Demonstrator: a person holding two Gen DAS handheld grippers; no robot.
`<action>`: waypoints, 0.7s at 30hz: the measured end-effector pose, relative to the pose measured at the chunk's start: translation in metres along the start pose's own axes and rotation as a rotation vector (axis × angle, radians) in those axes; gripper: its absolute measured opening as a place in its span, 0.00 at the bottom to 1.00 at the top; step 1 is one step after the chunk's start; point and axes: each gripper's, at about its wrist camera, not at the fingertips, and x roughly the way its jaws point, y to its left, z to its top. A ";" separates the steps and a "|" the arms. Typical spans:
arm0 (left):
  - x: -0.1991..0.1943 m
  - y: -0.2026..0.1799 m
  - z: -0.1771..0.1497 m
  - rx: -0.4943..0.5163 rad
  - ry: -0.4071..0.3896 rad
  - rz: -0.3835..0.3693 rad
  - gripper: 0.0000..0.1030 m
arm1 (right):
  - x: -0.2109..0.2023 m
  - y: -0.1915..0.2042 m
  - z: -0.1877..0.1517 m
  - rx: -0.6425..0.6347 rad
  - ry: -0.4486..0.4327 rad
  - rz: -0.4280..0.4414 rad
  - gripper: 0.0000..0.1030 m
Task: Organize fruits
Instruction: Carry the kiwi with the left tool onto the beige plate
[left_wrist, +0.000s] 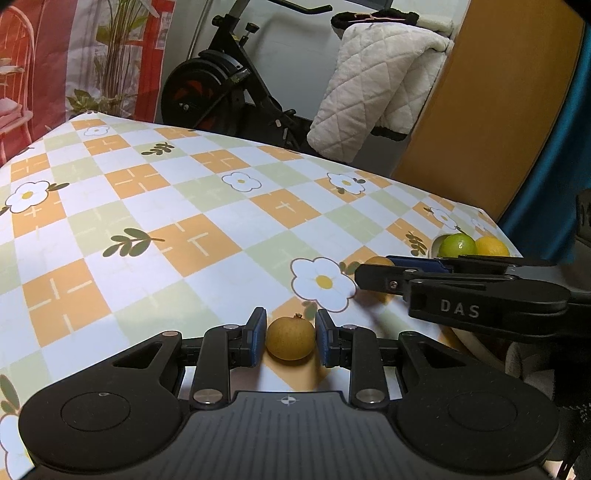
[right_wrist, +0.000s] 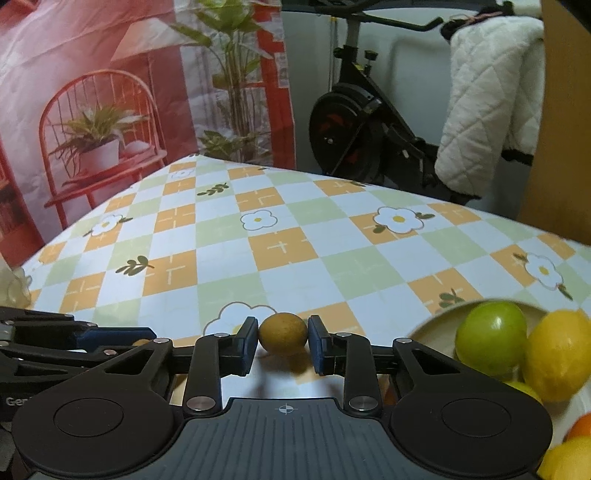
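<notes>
Fruit-sorting on a checked tablecloth (left_wrist: 155, 206) printed with flowers and leaves, seen from cameras on two hand-held tongs; each one has its jaws clenched on a small round brown-yellow fruit. In the left wrist view, the left gripper (left_wrist: 291, 338) holds the left small fruit (left_wrist: 291, 338) between its blue pads (left_wrist: 258, 334), low over the cloth at the 6 o'clock edge of the picture; the pads press both sides. The right gripper (right_wrist: 283, 334), in its own view, grips the right small fruit (right_wrist: 283, 334) the same way. From the left camera the right tong comes in from 3 o'clock, its fruit partly hidden behind the finger.

A pale bowl (right_wrist: 430, 326) sits at 4 o'clock in the right view, just beside the right tong; it already holds a green fruit (right_wrist: 491, 338) and a yellow lemon (right_wrist: 557, 354), with more yellow and orange fruit at the corner.

The step in hand looks like pick-up, both fruits gripped but not yet lifted clear; the next move probably calls for raising each, carrying it toward the bowl at 4 o'clock, and releasing gently; round fruit may roll.

An exercise bike (right_wrist: 354, 122) stands behind.
</notes>
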 end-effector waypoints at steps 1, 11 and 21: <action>0.000 -0.001 0.000 0.000 0.002 0.001 0.29 | -0.002 0.000 -0.001 0.005 -0.002 0.001 0.26; -0.005 -0.009 0.001 0.009 0.001 -0.005 0.29 | -0.031 -0.002 -0.001 0.024 -0.055 -0.010 0.26; -0.013 -0.032 0.013 0.065 -0.024 -0.034 0.29 | -0.068 -0.017 -0.005 0.052 -0.127 -0.053 0.26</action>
